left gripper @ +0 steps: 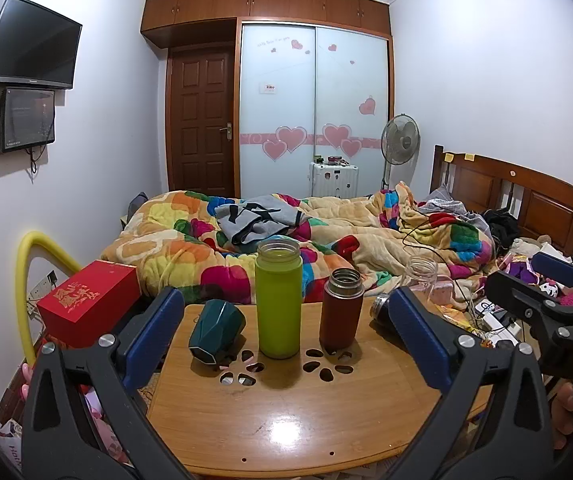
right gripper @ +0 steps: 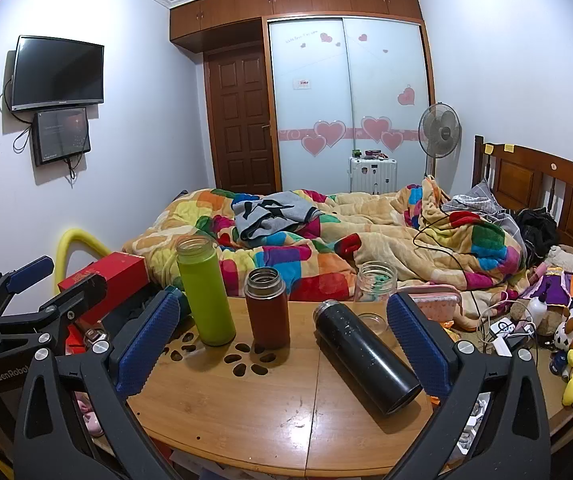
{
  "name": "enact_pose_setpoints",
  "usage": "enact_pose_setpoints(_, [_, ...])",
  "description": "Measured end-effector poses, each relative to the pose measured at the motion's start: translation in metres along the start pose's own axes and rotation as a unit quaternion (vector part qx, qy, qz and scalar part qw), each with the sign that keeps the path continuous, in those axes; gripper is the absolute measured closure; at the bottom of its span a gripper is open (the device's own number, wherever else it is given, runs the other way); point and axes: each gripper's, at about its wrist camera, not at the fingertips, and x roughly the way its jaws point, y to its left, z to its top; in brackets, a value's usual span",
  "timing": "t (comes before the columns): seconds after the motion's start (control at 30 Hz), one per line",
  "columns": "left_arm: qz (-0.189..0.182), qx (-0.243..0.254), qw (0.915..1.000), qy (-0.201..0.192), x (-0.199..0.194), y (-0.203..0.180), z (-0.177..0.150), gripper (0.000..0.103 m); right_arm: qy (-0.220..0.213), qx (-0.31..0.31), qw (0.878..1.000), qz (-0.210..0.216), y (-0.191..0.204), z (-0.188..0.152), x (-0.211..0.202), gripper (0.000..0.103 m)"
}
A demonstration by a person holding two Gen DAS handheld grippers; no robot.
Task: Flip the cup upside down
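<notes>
Two tools, both spread wide and holding nothing: my left tool hangs over the near edge of the bench, my right tool beside it. Which cup the task means I cannot tell for sure. The green cup lies on its side at the bench's left, next to the lime bottle; the black flask also lies on its side, toward the right, near the brown flask.

If the green cup is the one, I judge the left tool should go in low, pads across its faceted body, pinch at the middle, lift it free of the lime bottle, then turn it mouth-down and set it flat. The facets may slip, so a square grip matters.

The left view shows the green cup whole; in the right view it is almost hidden behind a pad. The right view shows the black flask full length and the glass jar behind it.
</notes>
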Motion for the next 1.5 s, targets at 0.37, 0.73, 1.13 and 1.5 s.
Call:
enact_pose_setpoints(0.37, [-0.001,0.0,1.0,0.0,-0.0004,-0.0006,0.0012,0.0,-0.002,-0.001,1.0,0.001,0.001,0.0009,-0.0009,0.0])
enact_pose_setpoints(0.73, [0.0,0.0,1.0,-0.003,-0.0003,-0.0014,0.0037,0.0,-0.003,-0.002,1.0,0.002,0.0013,0.001,-0.001,0.0])
enact_pose_setpoints(1.13, [-0.005,0.001,1.0,-0.005,-0.0026,-0.0014,0.0039,0.0,-0.003,-0.003,1.0,0.001,0.0027,0.001,-0.0004,0.0])
enact_pose_setpoints(1.5, [-0.012,0.004,0.9999,0.01,0.0066,-0.0025,0.0009,0.0,-0.002,-0.005,1.0,0.001,0.0022,0.0012,0.0024,0.0])
